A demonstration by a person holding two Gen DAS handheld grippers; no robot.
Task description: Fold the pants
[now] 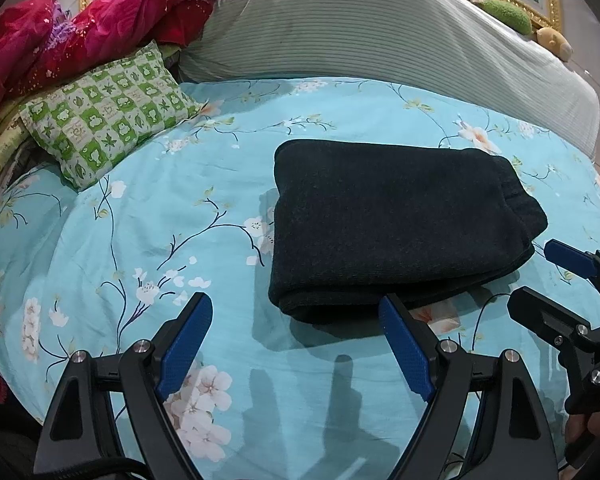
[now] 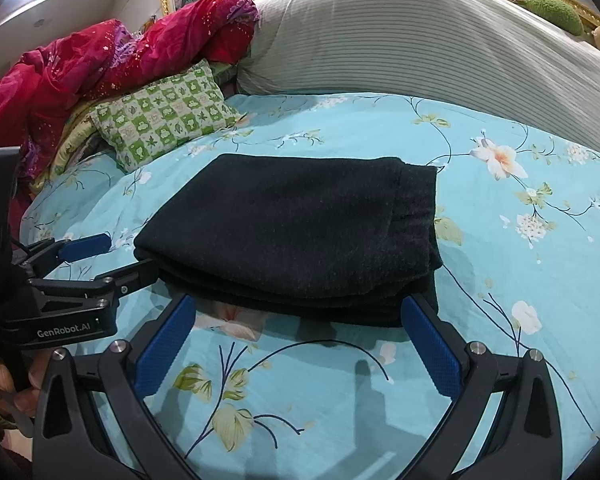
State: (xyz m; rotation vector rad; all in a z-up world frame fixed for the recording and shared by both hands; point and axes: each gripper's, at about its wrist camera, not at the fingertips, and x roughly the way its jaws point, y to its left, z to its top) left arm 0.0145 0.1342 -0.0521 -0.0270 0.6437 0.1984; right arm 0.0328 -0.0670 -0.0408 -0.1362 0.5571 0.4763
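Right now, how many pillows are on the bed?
2: the green checked pillow at the back left, and the big striped pillow along the headboard. The red blanket may hide more.

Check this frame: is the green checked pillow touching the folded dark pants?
Apart. In the left wrist view, a band of blue floral sheet lies between the green checked pillow and the folded pants; the right wrist view shows the same gap.

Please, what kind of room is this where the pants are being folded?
Most likely a bedroom. The dark folded pants lie on a bed with a blue floral sheet, near a green checked pillow, a long striped bolster and a red quilt.
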